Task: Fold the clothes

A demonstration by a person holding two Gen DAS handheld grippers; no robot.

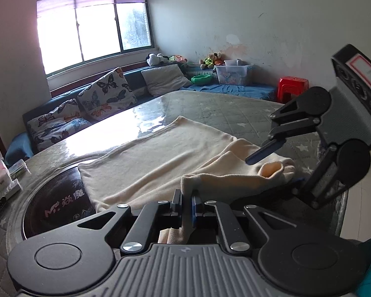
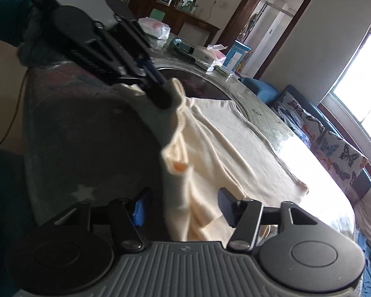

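Your left tongs [image 1: 186, 199] are clenched on the cream garment [image 1: 160, 158], lifting its near edge off the tabletop [image 1: 210, 104]; your right tongs [image 2: 183, 206] gape beside it. Most lies flat, with folding left.

I see a plain cream knitted garment [image 1: 160, 153] with a peach-orange lining at its cuff, lying on a grey-green quilted table cover [image 1: 225, 104] dotted with pale stars. My two black-and-grey grippers, left [image 1: 185, 204] and right [image 2: 183, 206], carry blue finger pads [image 2: 139, 209]. Behind sit white cushions printed with dark, orange and blue butterflies [image 1: 104, 91], a red plastic stool [image 1: 293, 87] and a blue sofa cover [image 1: 230, 89]
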